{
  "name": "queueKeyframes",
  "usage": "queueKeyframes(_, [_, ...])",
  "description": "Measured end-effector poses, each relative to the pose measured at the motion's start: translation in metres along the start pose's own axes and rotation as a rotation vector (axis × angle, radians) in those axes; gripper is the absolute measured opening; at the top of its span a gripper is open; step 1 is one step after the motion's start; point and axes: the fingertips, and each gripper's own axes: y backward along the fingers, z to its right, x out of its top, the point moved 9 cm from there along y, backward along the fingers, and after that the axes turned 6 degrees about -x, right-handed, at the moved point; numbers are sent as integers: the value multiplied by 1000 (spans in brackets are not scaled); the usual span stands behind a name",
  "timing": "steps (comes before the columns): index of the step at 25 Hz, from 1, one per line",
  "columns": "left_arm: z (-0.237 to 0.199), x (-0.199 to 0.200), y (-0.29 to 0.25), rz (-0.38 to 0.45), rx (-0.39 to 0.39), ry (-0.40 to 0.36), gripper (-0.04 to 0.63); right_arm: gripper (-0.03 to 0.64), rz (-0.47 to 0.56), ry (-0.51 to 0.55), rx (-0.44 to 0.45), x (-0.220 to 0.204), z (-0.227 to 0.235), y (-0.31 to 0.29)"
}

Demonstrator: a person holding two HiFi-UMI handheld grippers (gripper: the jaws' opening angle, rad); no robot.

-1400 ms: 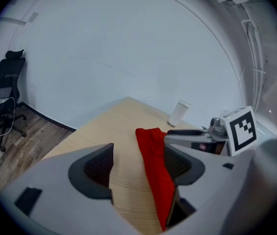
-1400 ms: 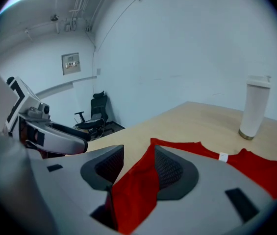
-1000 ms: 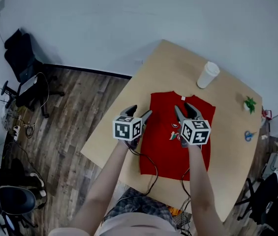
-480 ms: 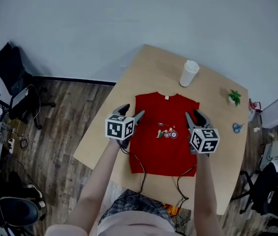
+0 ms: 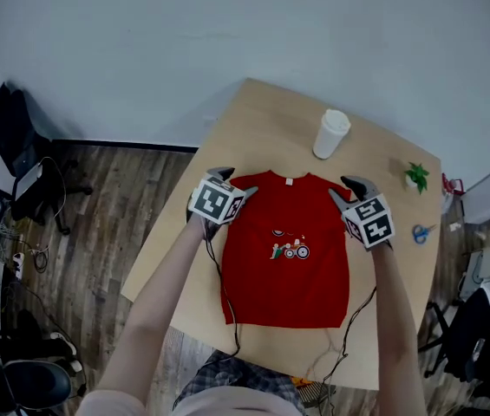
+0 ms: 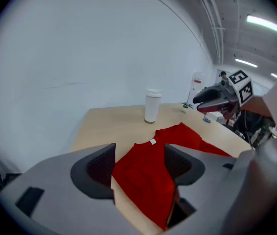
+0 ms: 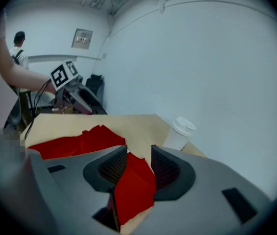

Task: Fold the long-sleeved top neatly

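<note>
Both grippers had moved from mid-chest out to the shoulders of the red top, flat on the desk. Left gripper spread wide, empty. Right gripper jaws had just been closing around shoulder cloth, no pinch evident. Fold probably starts here.

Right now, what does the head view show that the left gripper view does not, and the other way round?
Only the head view: the wooden floor, a black chair, and the print on the top.
Only the left gripper view: ceiling lights and the inner pads of the left gripper, standing apart.
Both: the top on the table, the cup, the plant, and the right gripper, whose jaws have just been closing with the top's edge between them.
</note>
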Motion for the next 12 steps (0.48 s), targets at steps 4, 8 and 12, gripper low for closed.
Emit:
queueKeyframes(4, [-22, 7, -45, -102, -69, -82, 304, 160, -108, 175, 102, -7, 15, -47])
queueKeyframes(8, [-40, 5, -89, -192, -156, -138, 302, 161, -180, 300, 192, -22, 21, -94])
queueKeyframes(12, [-56, -1, -125, -277, -196, -170, 270, 158, -240, 357, 252, -43, 20, -139])
